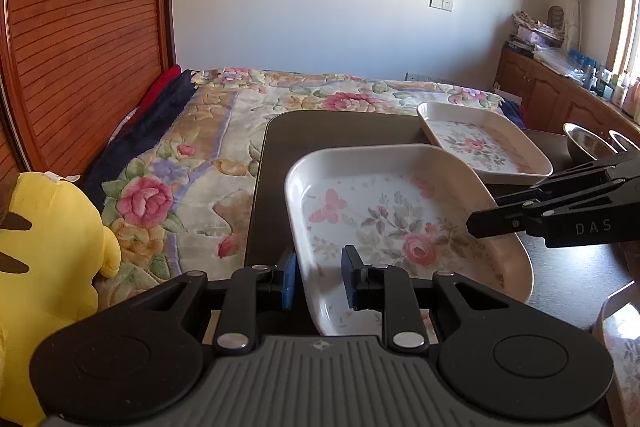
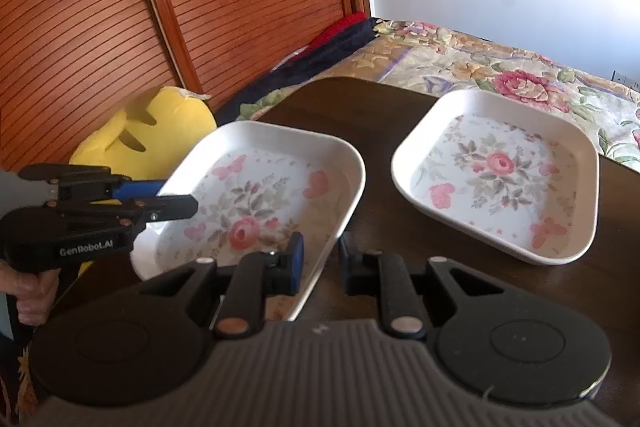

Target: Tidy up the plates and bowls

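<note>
Two square plates, white with rounded corners and raised rims, printed with pink roses, grey-green leaves and pink butterflies. The near plate [image 2: 260, 195] sits at the surface's near-left part and is gripped on two opposite rims. The far plate [image 2: 496, 175] lies flat, just beside it toward the far-right edge, untouched.

Left gripper [image 1: 318, 277]: black frame, blue-padded fingers [image 1: 289, 279] clamped across the near plate's left rim, one finger outside, one inside. Its side reads "GenRobot.AI" in the right wrist view; a hand [image 2: 30, 293] holds its grip.

Right gripper [image 2: 320, 259]: same build, fingers [image 2: 296, 259] closed on the plate's right rim. Lettering "DAS" shows on its side in the left wrist view.

Surface [image 2: 372, 227]: dark brown, smooth, glossy, rounded far corners.

One metal bowl [image 1: 586, 145] beyond the far plate, at the right edge.

Bed [image 1: 208, 147] past the far edge, floral quilted cover. One yellow plush toy [image 1: 52, 259] at left. Slatted wooden doors [image 2: 100, 19] behind. Wooden cabinet [image 1: 540, 91] along the right wall, cluttered.
</note>
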Available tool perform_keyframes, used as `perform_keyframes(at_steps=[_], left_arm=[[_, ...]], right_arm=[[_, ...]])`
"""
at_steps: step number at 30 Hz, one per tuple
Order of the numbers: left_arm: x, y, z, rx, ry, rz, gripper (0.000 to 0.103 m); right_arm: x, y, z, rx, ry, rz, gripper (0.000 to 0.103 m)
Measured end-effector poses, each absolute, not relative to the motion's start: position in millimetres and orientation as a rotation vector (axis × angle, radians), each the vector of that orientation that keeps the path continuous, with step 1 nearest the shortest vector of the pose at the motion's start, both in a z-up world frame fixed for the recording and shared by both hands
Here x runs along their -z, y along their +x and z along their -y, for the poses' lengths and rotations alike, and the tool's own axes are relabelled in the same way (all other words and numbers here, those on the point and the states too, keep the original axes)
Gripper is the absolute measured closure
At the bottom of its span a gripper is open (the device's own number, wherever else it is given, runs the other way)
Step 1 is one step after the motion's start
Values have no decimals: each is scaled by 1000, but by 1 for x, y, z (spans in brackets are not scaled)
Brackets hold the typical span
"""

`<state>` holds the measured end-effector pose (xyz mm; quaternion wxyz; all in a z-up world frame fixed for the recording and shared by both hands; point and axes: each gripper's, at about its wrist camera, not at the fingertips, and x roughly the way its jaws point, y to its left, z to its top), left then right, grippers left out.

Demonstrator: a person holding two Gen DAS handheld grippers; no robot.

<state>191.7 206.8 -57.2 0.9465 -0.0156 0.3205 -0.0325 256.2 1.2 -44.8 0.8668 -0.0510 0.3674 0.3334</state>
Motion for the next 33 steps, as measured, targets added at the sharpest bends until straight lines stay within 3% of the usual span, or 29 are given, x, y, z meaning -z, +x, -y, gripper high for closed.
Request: perform_keyframes(at_steps=[10, 12, 33], left_arm=[[44, 179, -191, 69, -14, -629, 78], [41, 175, -186, 69, -12, -624, 78], [9, 125, -113, 156, 40, -553, 78]], right_arm=[[32, 244, 13, -683, -104, -739, 84], [29, 241, 18, -674, -103, -734, 88], [1, 190, 89, -582, -69, -649, 89]])
